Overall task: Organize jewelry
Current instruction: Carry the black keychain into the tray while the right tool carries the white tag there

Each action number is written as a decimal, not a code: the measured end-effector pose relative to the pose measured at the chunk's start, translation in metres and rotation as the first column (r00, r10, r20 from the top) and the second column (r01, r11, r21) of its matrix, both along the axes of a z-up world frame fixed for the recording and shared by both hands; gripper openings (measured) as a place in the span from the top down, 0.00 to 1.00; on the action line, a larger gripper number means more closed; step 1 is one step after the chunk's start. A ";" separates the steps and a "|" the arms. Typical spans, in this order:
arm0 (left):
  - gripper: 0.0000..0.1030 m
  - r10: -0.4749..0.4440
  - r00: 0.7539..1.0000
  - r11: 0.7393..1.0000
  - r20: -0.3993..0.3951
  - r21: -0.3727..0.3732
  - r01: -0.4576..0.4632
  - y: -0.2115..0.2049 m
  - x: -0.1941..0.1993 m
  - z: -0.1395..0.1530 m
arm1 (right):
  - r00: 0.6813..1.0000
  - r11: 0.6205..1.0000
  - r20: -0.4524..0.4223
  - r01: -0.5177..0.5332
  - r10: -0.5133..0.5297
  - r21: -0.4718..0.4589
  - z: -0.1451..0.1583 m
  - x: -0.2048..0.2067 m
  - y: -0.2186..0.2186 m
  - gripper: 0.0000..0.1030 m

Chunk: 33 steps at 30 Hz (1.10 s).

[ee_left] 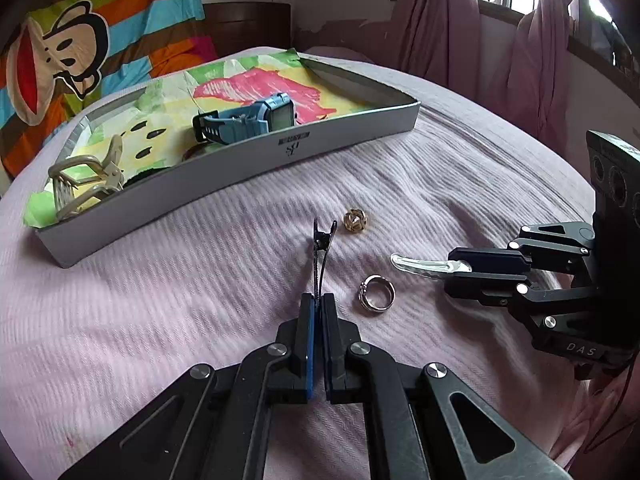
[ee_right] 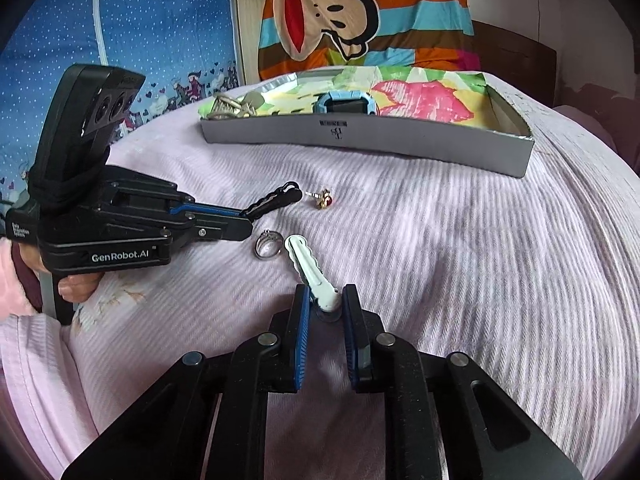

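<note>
My left gripper (ee_left: 319, 300) is clamped on the black clip (ee_left: 320, 256), my right gripper (ee_right: 325, 294) on the white clip (ee_right: 310, 268), ring (ee_left: 377, 293) at three o'clock of the black one.

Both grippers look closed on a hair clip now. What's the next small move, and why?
Probably lift both clips off the pink bedspread and carry them toward the grey tray. The left gripper is shut on the black clip, the right gripper on the white clip; the tray already holds a blue watch.
</note>
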<state>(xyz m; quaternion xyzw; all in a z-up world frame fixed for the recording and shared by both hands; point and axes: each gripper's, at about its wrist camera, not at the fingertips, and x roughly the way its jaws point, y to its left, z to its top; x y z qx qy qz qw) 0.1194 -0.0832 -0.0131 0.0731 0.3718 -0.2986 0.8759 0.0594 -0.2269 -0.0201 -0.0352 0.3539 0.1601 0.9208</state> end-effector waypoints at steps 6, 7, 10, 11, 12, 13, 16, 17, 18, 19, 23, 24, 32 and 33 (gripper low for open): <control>0.97 0.070 0.990 0.995 0.125 -0.078 -0.061 0.008 -0.011 0.025 | 0.996 0.997 0.084 0.031 -0.037 0.073 0.015 0.000 -0.008 0.86; 0.97 0.088 0.987 0.993 0.138 -0.092 -0.076 0.009 -0.010 0.029 | 0.994 0.996 0.099 0.039 -0.048 0.082 0.019 0.002 -0.010 0.86; 0.97 0.156 0.972 0.984 0.178 -0.120 -0.136 0.012 -0.001 0.042 | 0.988 0.993 0.135 0.064 -0.077 0.102 0.032 0.013 -0.014 0.86; 0.97 0.182 0.966 0.978 0.183 -0.131 -0.159 0.013 0.003 0.047 | 0.985 0.992 0.148 0.071 -0.086 0.105 0.037 0.018 -0.014 0.86; 0.97 0.208 0.961 0.972 0.184 -0.144 -0.183 0.014 0.008 0.051 | 0.982 0.991 0.161 0.078 -0.095 0.109 0.042 0.023 -0.014 0.86; 0.97 0.238 0.954 0.965 0.184 -0.156 -0.210 0.015 0.014 0.055 | 0.978 0.990 0.177 0.088 -0.107 0.114 0.048 0.030 -0.015 0.86; 0.97 0.297 0.939 0.949 0.175 -0.167 -0.269 0.015 0.033 0.062 | 0.968 0.985 0.208 0.117 -0.141 0.125 0.064 0.051 -0.017 0.86; 0.97 0.311 0.935 0.944 0.171 -0.168 -0.284 0.014 0.040 0.064 | 0.967 0.984 0.209 0.122 -0.148 0.130 0.067 0.057 -0.017 0.86; 0.97 0.323 0.932 0.940 0.163 -0.168 -0.296 0.014 0.046 0.065 | 0.965 0.983 0.208 0.132 -0.158 0.130 0.070 0.066 -0.017 0.86; 0.97 0.332 0.930 0.937 0.156 -0.169 -0.306 0.012 0.052 0.066 | 0.963 0.981 0.210 0.144 -0.169 0.127 0.073 0.073 -0.017 0.86; 0.97 0.357 0.926 0.931 0.126 -0.130 -0.341 0.005 0.072 0.063 | 0.960 0.975 0.190 0.182 -0.204 0.127 0.076 0.103 -0.018 0.86; 0.97 0.361 0.926 0.930 0.112 -0.118 -0.348 0.003 0.077 0.062 | 0.962 0.973 0.174 0.190 -0.211 0.132 0.075 0.110 -0.019 0.86; 0.97 0.379 0.925 0.923 -0.026 -0.069 -0.380 -0.004 0.101 0.050 | 0.969 0.963 0.014 0.246 -0.248 0.107 0.050 0.155 -0.023 0.86; 0.97 0.377 0.926 0.923 -0.032 -0.064 -0.379 -0.005 0.101 0.049 | 0.968 0.964 0.009 0.249 -0.251 0.097 0.048 0.158 -0.023 0.86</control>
